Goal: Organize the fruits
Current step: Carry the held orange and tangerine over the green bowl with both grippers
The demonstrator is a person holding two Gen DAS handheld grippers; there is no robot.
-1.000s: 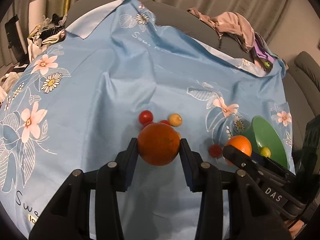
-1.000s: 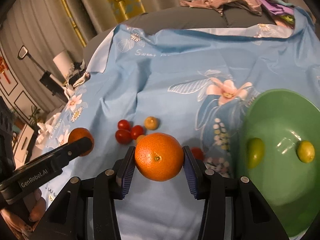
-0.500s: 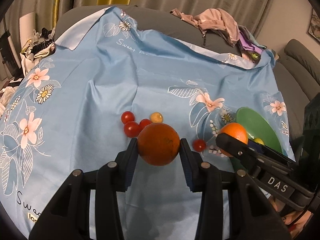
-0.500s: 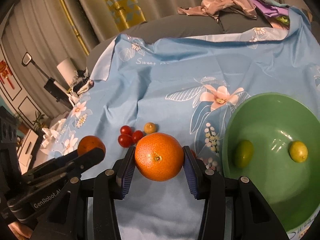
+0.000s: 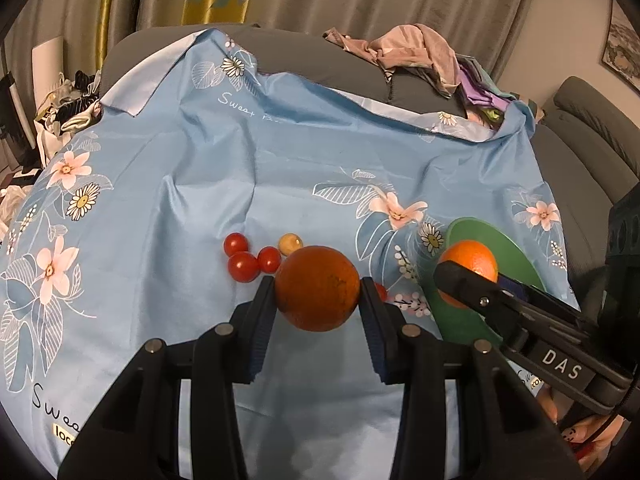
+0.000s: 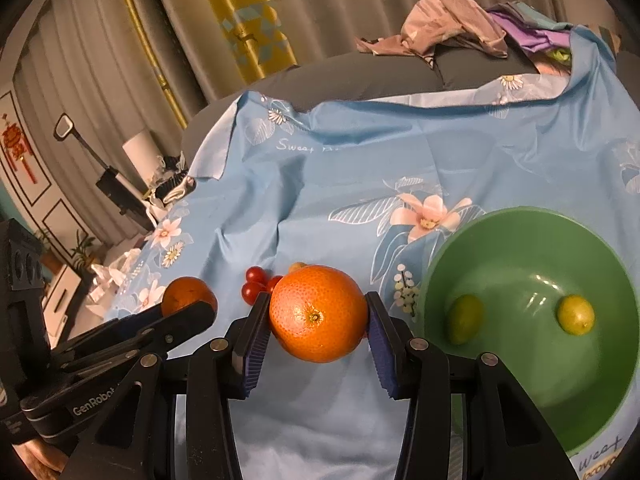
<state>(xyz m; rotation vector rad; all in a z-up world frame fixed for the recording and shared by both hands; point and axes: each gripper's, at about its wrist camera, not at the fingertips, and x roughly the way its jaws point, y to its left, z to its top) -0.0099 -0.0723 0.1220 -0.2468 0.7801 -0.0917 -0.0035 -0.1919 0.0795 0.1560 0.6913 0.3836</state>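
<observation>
My left gripper [image 5: 318, 300] is shut on a dark orange [image 5: 318, 288] and holds it above the blue flowered cloth [image 5: 240, 160]. My right gripper [image 6: 316, 316] is shut on a bright orange [image 6: 314, 312], held just left of the green bowl [image 6: 520, 248]. The bowl holds two small yellow-green fruits [image 6: 464, 318] [image 6: 576, 314]. Three cherry tomatoes [image 5: 244, 266] and a small yellow fruit [image 5: 290, 244] lie on the cloth beyond the left gripper. Another tomato [image 5: 381, 292] peeks out beside the left gripper's right finger. The right gripper with its orange also shows in the left wrist view [image 5: 468, 264].
The cloth covers a grey sofa [image 5: 320, 68]. A pile of clothes [image 5: 416, 52] lies at the back right. Curtains hang behind. Clutter and bags [image 5: 64, 108] sit off the left edge. A grey armchair [image 5: 588, 120] stands at the right.
Both grippers have risen and pulled back with their oranges still held. The right gripper's orange now sits closer to the bowl's rim. The fruits on the cloth have not moved.
</observation>
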